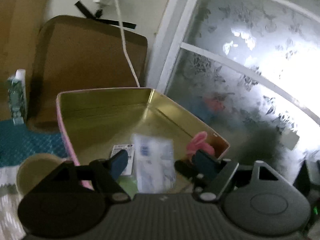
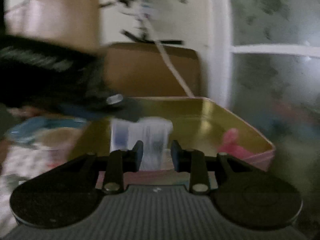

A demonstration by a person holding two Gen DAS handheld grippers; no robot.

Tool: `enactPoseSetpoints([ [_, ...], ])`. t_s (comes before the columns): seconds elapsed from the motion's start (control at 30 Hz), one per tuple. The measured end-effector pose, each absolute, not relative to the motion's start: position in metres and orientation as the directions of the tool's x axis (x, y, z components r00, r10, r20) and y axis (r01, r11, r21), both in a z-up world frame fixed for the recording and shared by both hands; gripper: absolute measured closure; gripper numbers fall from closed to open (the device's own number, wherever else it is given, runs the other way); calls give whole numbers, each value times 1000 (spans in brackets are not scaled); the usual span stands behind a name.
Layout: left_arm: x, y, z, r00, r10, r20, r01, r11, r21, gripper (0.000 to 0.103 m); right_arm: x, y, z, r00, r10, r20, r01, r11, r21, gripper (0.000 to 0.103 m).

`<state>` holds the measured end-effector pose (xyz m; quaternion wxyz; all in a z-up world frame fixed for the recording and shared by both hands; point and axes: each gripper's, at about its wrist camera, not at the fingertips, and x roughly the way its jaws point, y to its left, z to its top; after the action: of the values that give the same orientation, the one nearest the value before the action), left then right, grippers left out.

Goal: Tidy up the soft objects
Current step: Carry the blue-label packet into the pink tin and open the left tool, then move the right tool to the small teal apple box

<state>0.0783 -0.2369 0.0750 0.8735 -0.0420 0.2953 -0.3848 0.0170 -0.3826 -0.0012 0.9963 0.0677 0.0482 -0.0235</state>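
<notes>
The left gripper (image 1: 158,161) hangs over a gold-lined tin with a pink outside (image 1: 104,108), its jaws spread wide. Between them, and apparently free of both blue pads (image 1: 120,163), a white tissue pack (image 1: 154,164) stands upright inside the tin; blur keeps me from telling whether it rests on the floor of the tin. Just behind the left jaw lies a small white labelled packet (image 1: 123,150), and below that jaw something pale green (image 1: 128,186) shows. Just beyond the right jaw a pink bunny-eared soft thing (image 1: 197,143) sits in the tin's corner. Left of the jaws, outside the tin, are a beige cup (image 1: 34,170) and a teal quilted cloth (image 1: 24,146); a brown board (image 1: 88,60) leans against the wall beyond, with a white cable (image 1: 125,46) running down to the tin's far rim.

The right gripper (image 2: 157,153) faces the same tin (image 2: 220,116) from its near side, jaws parted with nothing between them. The tissue pack (image 2: 154,134) stands straight ahead of the gap, the pink soft thing (image 2: 232,142) off to the right. The left gripper (image 2: 96,108) reaches in from the left, heavily blurred
</notes>
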Motion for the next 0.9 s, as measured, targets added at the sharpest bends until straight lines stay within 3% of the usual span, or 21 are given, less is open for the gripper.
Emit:
enactPoseSetpoints([
  [0.3,35,-158,73,597,-675,-432,614,732,-296,21,-19,-389,-10,1000,-7,-12,10,969,245,69],
  [0.5,10,-70,33,679,-519,-520,439,854,-279,20,-37,-356,-1,986,166,23,-166,950,265,69],
  [0.6,9,-16,16,740,-370,-561,272,928,-254,20,-36,-326,6,951,310,-2,-301,923,240,69],
  [0.73,6,34,9,803,-219,-554,131,972,-195,20,-26,-272,15,890,451,-66,-432,882,189,69],
  [0.9,8,62,-3,804,-244,-542,108,957,-270,19,4,-207,22,850,505,-154,-484,862,151,60],
])
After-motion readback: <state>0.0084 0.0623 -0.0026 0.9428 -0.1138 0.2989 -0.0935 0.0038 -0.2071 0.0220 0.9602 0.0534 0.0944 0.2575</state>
